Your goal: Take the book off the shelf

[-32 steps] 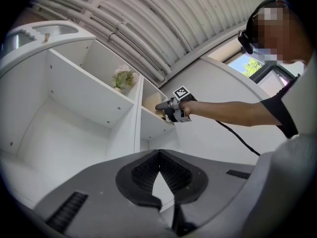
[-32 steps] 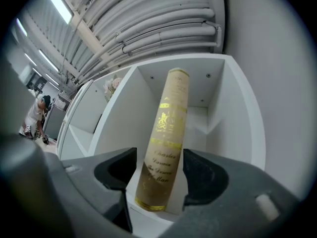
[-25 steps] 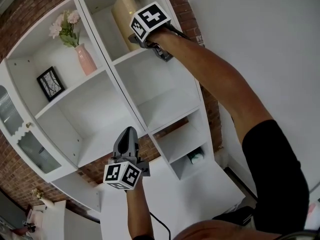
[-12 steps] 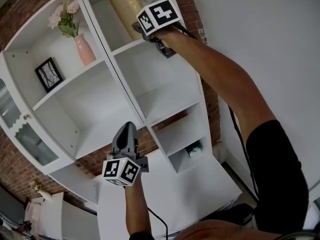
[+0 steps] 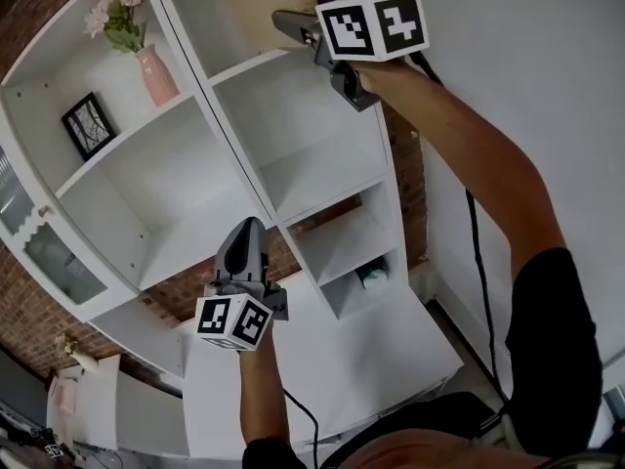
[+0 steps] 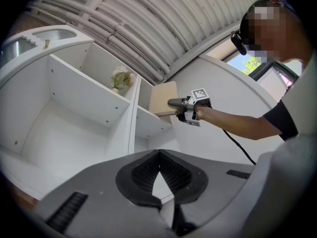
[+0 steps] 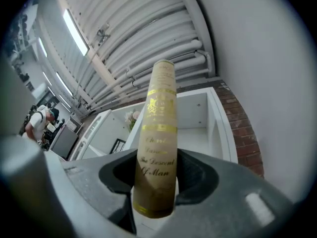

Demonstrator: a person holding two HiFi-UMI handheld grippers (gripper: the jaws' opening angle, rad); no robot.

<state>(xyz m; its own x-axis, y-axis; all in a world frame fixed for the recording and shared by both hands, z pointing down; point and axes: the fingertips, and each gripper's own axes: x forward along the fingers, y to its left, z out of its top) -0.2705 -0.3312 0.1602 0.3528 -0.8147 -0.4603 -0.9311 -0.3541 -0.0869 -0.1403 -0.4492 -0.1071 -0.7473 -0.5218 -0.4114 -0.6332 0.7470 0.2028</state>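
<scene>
The book (image 7: 158, 143), tan with gold lettering on its spine, is clamped by the spine between the jaws of my right gripper (image 7: 156, 175). In the head view the right gripper (image 5: 288, 22) is raised at the top right compartment of the white shelf unit (image 5: 283, 164), with the book (image 5: 249, 8) partly out over that compartment's front edge. The left gripper view shows the same book (image 6: 161, 97) sticking out from the shelf on the right gripper (image 6: 173, 103). My left gripper (image 5: 249, 231) hangs lower, in front of the middle shelves, jaws together and holding nothing (image 6: 159, 155).
A pink vase with flowers (image 5: 151, 71) and a small black picture frame (image 5: 88, 125) stand in the left compartments. A green-and-white object (image 5: 373, 277) sits in a low right compartment. Brick wall shows behind the unit. A black cable (image 5: 479, 262) hangs along the right arm.
The right gripper's jaws have closed on the book's spine and drawn it outward and to the right, away from the compartment. The left gripper has barely moved.
</scene>
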